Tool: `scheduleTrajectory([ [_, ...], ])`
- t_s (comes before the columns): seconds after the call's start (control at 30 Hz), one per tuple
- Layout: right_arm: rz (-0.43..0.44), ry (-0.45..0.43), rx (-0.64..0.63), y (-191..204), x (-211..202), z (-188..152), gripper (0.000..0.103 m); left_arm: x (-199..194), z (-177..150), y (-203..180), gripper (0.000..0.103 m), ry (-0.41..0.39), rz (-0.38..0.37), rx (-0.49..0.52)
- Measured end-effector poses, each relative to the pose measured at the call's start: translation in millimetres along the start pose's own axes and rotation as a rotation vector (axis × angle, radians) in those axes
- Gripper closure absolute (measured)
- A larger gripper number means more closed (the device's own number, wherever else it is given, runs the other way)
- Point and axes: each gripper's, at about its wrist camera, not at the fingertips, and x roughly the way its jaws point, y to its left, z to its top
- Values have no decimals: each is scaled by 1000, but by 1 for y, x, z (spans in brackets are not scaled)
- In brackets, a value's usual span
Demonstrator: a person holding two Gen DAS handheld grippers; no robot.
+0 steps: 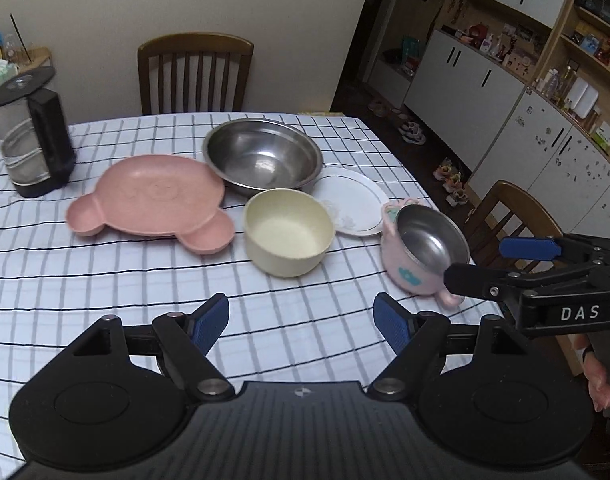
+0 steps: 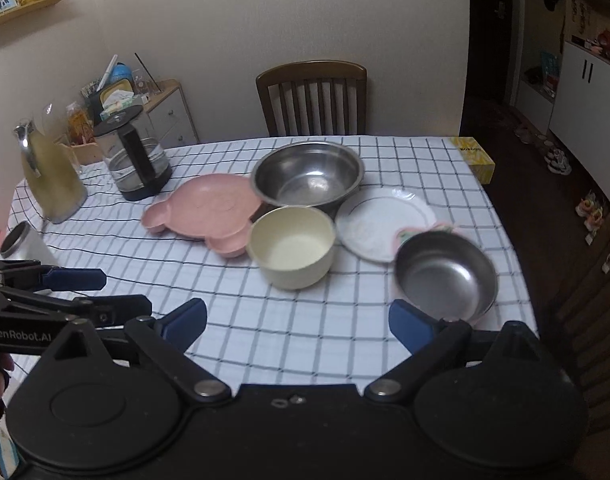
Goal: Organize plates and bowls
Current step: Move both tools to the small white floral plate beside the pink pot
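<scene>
Both tongs apart and empty, hovering over the near edge of the bench.

The left tongs (image 1: 301,322) and right tongs (image 2: 297,326) hold nothing. The dishes sit spread mid-bench: pink bear plate (image 1: 153,204) at left, large steel bowl (image 1: 263,156) behind, cream bowl (image 1: 287,230) in the middle, white plate (image 1: 355,202) to its right, and a small pink steel-lined bowl (image 1: 421,248) nearest the right edge. A sensible start, I judge, is nesting bowls by size: grip a rim squarely, lift clear of neighbours, lower gently into the steel bowl; stack plates separately.
</scene>
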Motion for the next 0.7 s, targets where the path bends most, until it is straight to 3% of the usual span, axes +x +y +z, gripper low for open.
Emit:
scheduleTrajectory([
  [0.37,3,84,-65,-91,52,70,6,83,65,-44,24,95,1,-156],
  [0.7,25,159,-37,-150,110,115,7,154,101,-54,24,176,-11,-360],
])
